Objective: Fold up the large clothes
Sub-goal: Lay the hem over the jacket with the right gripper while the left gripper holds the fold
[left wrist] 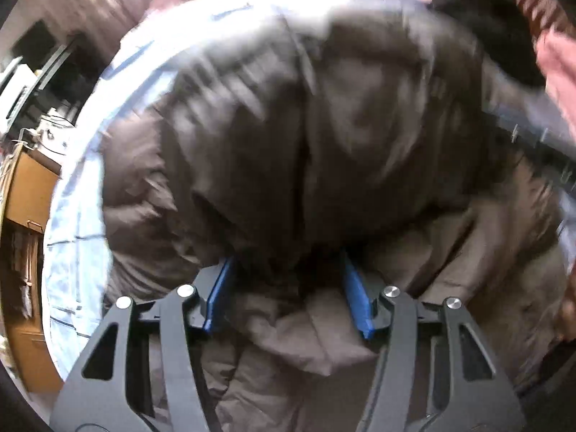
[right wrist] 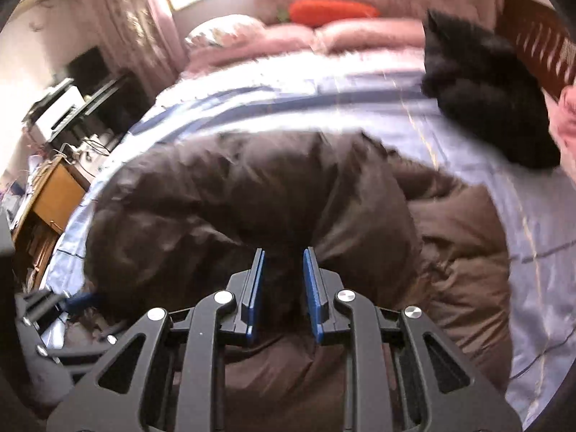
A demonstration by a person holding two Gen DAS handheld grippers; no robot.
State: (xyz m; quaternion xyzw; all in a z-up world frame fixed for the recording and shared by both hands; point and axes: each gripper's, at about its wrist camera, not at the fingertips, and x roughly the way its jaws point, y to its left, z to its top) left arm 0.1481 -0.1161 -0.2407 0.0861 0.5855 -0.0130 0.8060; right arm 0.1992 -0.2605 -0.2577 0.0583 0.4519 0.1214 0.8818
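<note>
A brown puffer jacket (right wrist: 273,208) is spread in a bulky heap on a bed covered by a light blue striped sheet (right wrist: 360,100). In the left wrist view, the left gripper (left wrist: 288,262) is seen with its blue pads (left wrist: 219,288) set wide apart, and a thick fold of the jacket (left wrist: 288,136) is bunched between them; whether the fabric is pinched cannot be told. In the right wrist view, the right gripper (right wrist: 283,262) is held with its fingers close together, clenched on a dark roll of the jacket. Pink bedding (right wrist: 324,39) and an orange cushion (right wrist: 333,10) are seen at the head of the bed, and a black garment (right wrist: 482,86) lies on the sheet to the right, apart from the jacket. A wooden cabinet (right wrist: 54,198) stands beside the bed on the left.
</note>
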